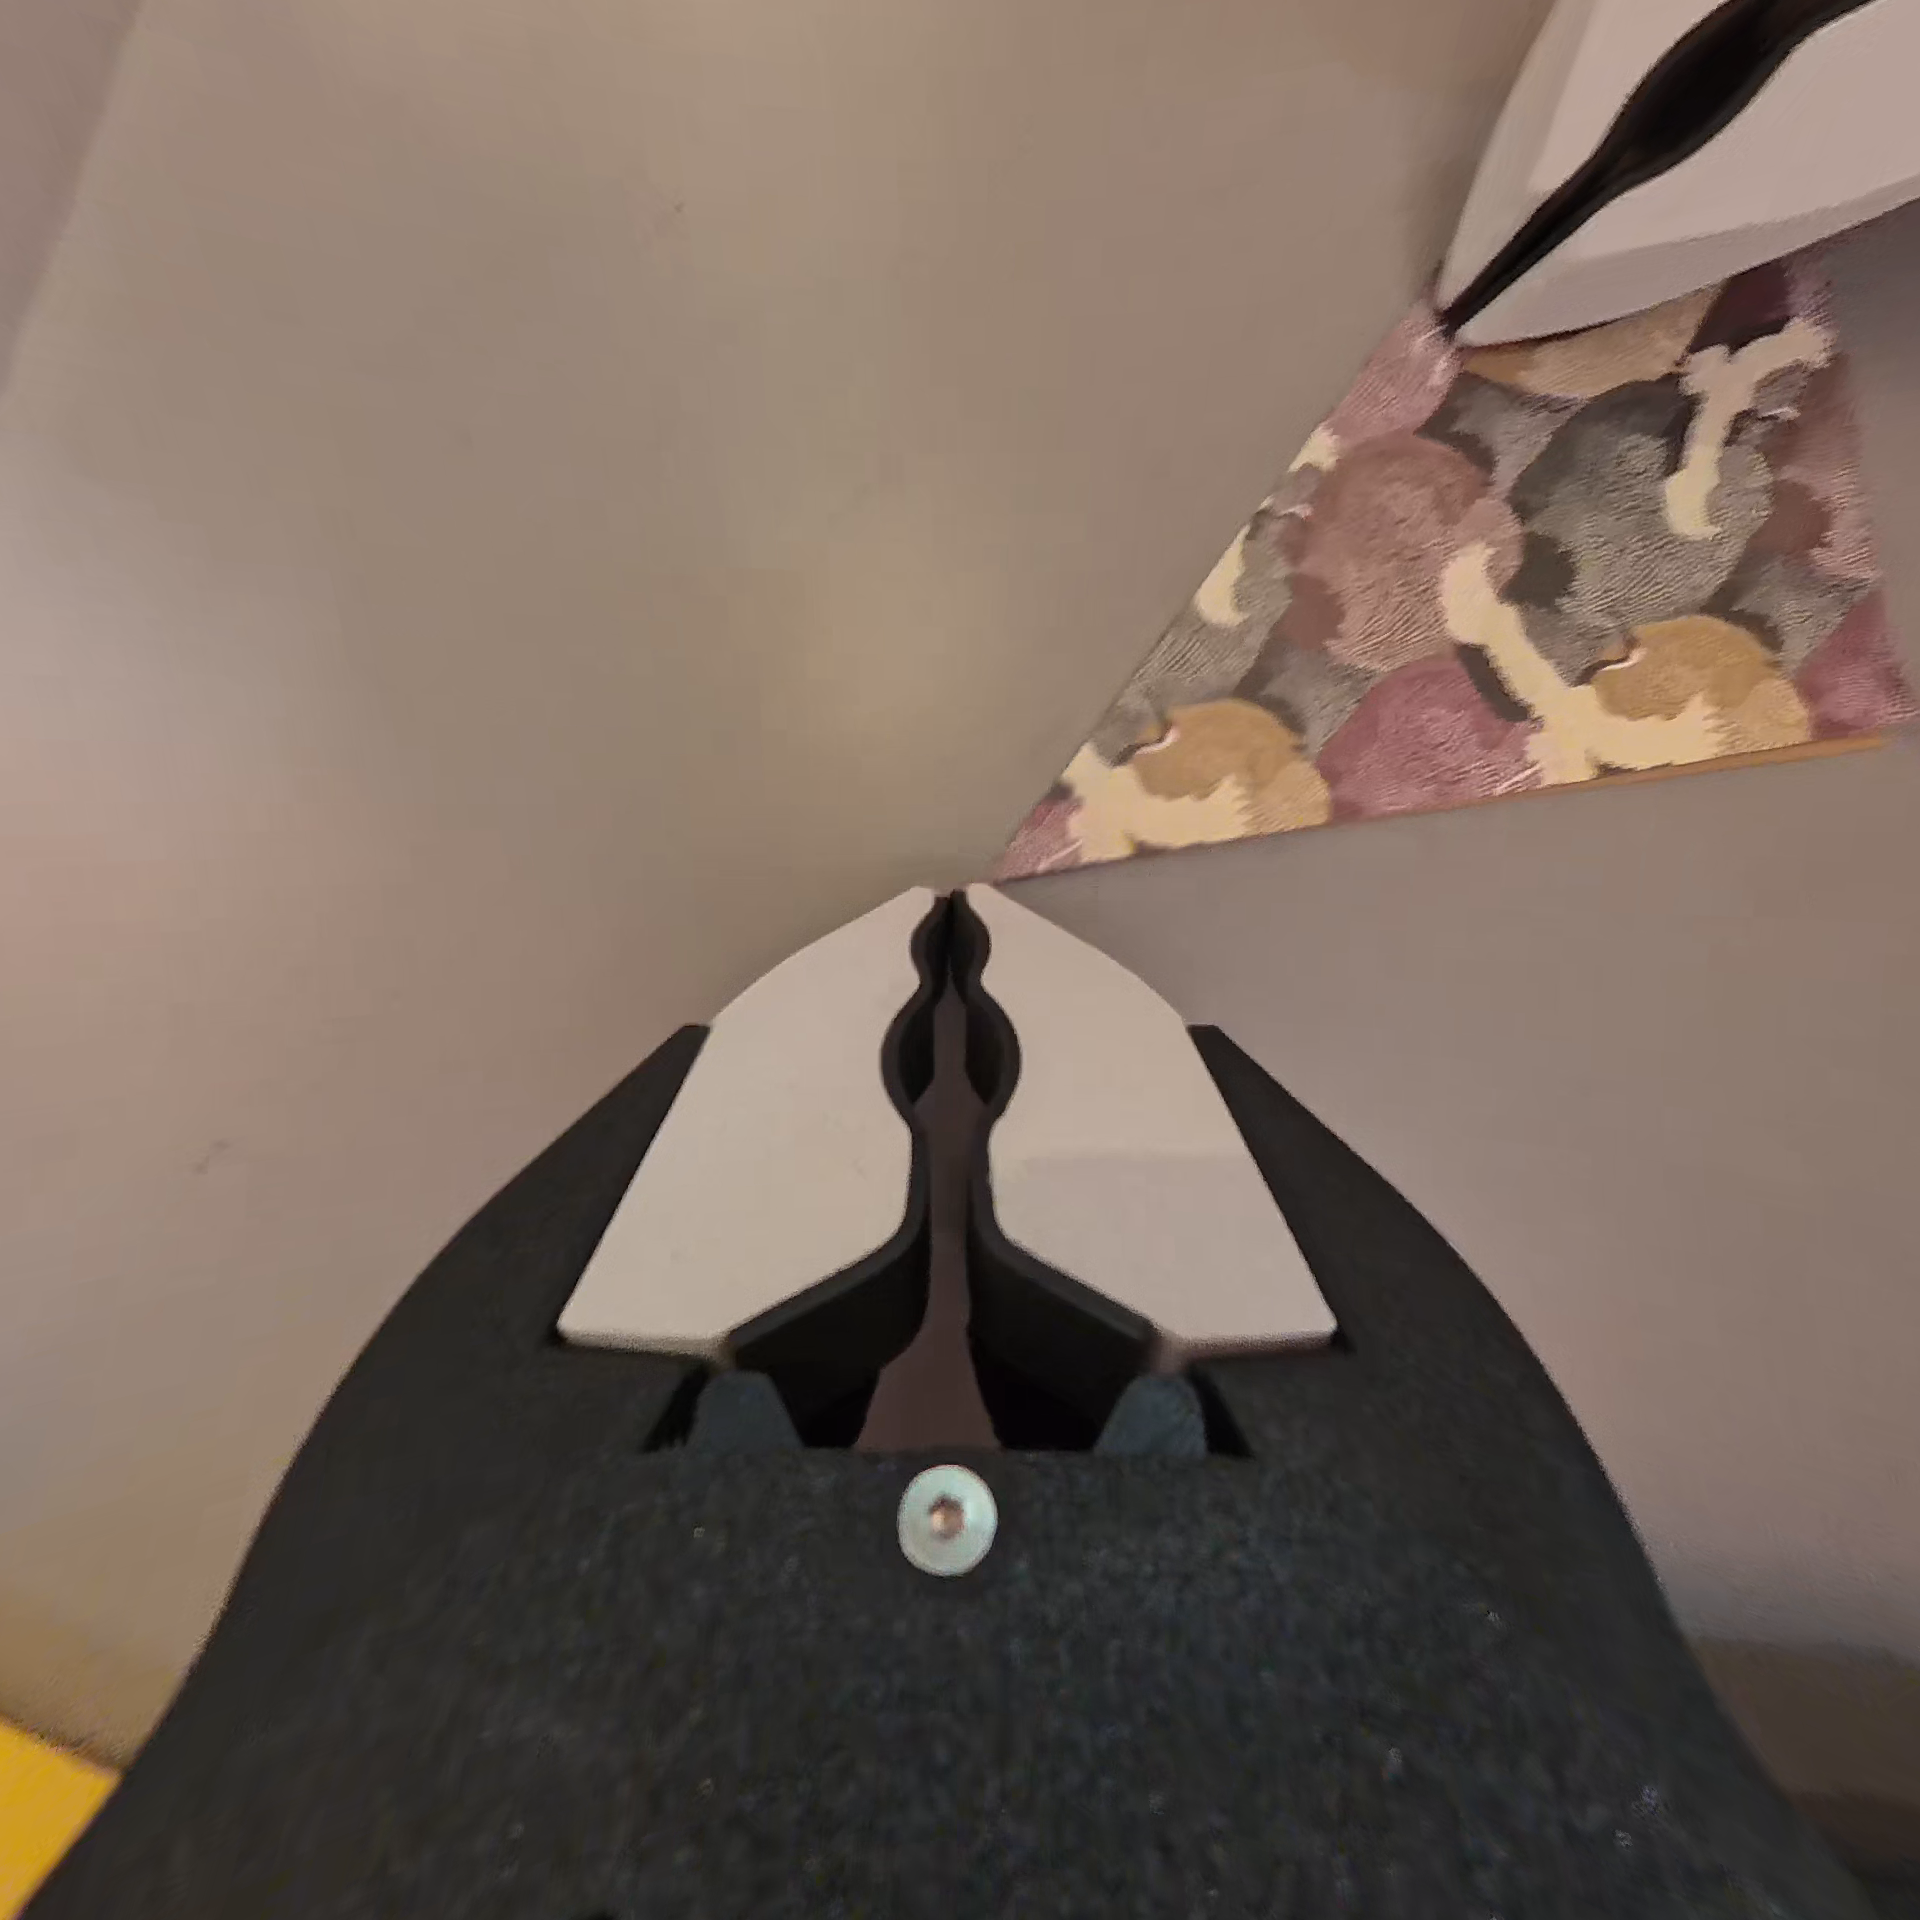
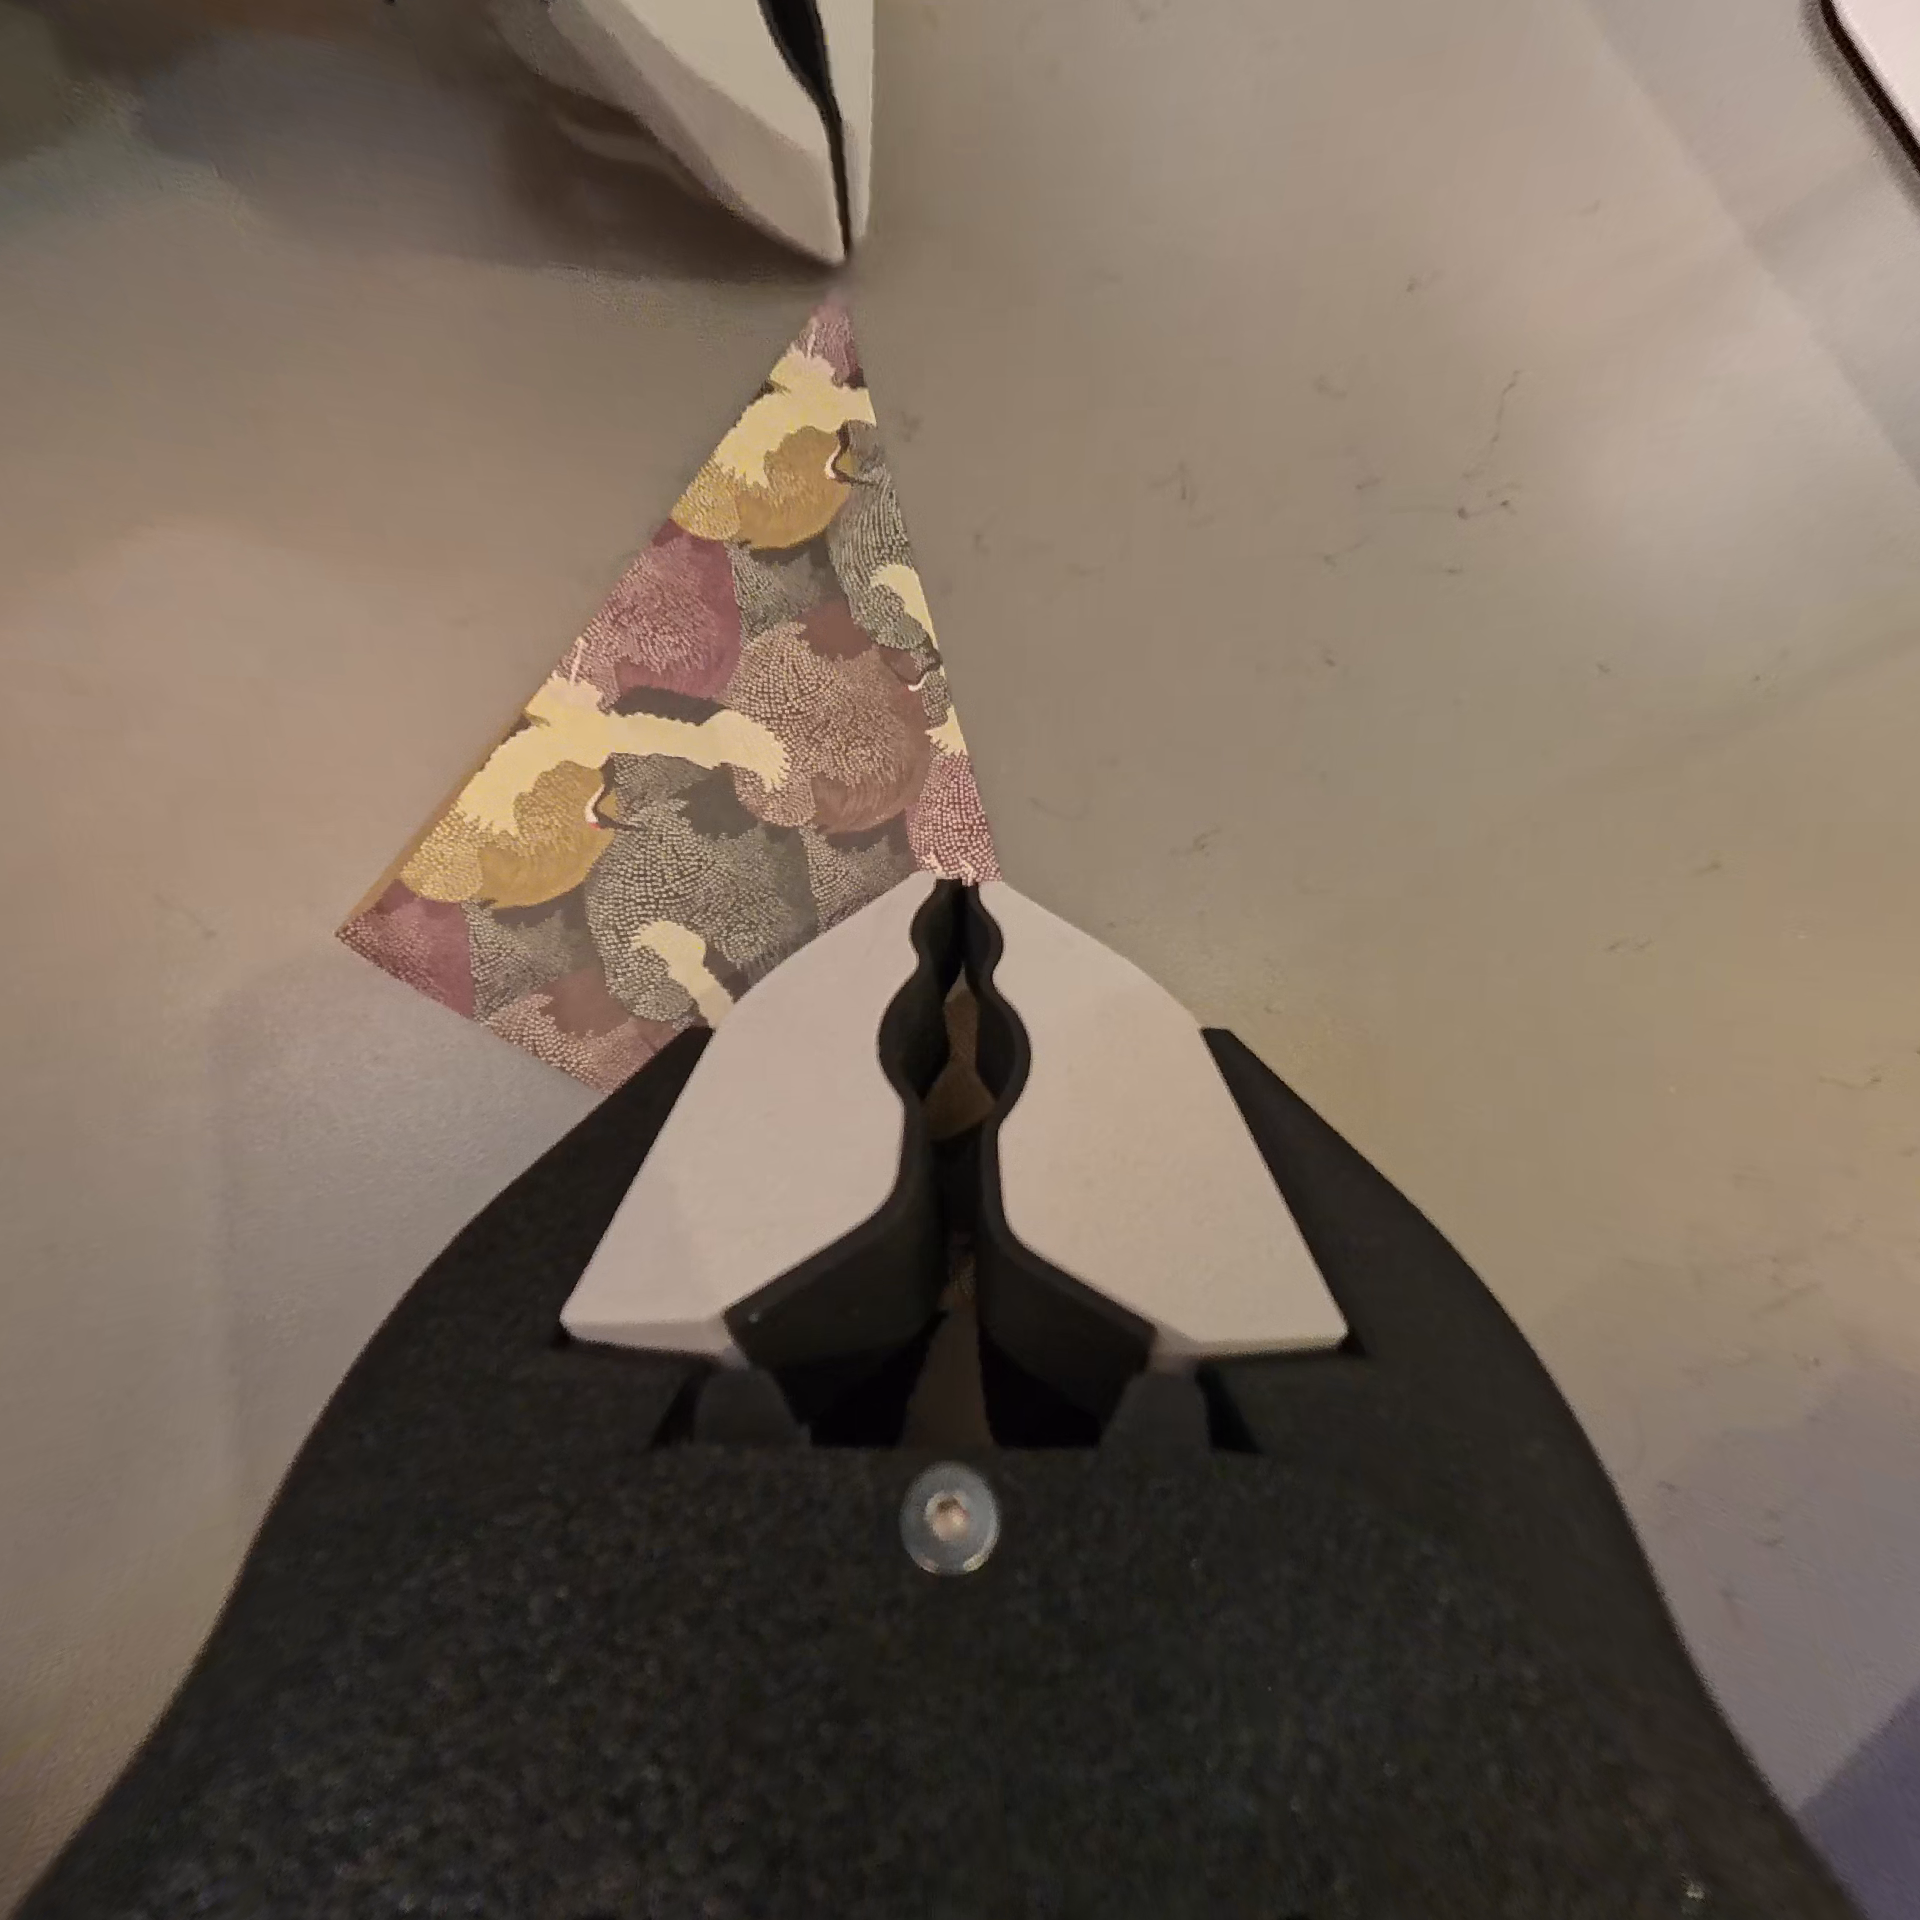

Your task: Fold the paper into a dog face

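With the paper [image 2: 727,748] lying as a folded triangle on the table [image 2: 1455,623], the left gripper [image 1: 951,899] sits clenched just beside one corner and the right gripper [image 2: 961,894] clenched over another; ear folds likely follow, demanding a corner pinch.

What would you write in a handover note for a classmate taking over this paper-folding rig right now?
Left gripper: fingers shut, tip at one sharp corner of the paper; whether it pinches that corner cannot be told.
Right gripper: fingers shut, over another corner of the paper; grip also unclear.
Paper: patterned, lying flat on the grey table as a triangle.
Done: the paper appears to be folded once into a triangle.
Left: probably fold the two corners down for ears, then shape the chin.
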Demonstrator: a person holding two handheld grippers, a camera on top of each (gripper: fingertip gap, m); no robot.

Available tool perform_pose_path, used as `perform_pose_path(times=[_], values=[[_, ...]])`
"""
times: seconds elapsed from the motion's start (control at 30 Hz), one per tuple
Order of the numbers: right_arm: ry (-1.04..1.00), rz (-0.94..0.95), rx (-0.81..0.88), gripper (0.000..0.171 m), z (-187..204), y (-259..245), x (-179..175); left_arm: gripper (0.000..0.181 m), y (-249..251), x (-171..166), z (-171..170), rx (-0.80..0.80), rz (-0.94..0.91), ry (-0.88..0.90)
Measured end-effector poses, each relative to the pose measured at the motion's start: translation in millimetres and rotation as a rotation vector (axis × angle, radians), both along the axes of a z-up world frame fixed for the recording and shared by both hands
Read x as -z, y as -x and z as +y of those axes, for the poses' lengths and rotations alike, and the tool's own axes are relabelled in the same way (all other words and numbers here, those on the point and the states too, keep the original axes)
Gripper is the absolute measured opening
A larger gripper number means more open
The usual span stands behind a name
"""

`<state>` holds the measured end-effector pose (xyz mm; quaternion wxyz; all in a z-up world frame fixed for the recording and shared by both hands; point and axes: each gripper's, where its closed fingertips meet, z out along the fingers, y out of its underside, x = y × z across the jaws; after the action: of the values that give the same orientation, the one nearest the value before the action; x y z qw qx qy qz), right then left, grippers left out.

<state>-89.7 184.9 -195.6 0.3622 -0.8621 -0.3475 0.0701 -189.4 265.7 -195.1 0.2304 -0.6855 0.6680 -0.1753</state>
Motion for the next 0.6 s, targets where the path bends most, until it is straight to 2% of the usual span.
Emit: perform_pose_path(times=[0.17, 0.33, 0.43, 0.6], values=[[-0.004, -0.003, -0.009, 0.000, 0.2, 0.3, -0.3, 0.000, 18.6, -0.6, 8.9, -0.076, 0.029, -0.009], [0.008, 0.020, -0.080, 0.000, -4.6, 4.9, -0.9, 0.000, 13.6, -24.3, -5.4, -0.143, -0.129, -0.080], [0.080, 0.055, -0.225, 0.000, -24.5, 20.6, -0.8, 0.000, -0.3, -44.1, -37.1, -0.153, -0.290, -0.021], [0.126, 0.089, -0.355, 0.000, -50.5, 47.4, -1.3, 0.000, -2.8, -45.9, -100.7, -0.057, -0.272, 0.034]])
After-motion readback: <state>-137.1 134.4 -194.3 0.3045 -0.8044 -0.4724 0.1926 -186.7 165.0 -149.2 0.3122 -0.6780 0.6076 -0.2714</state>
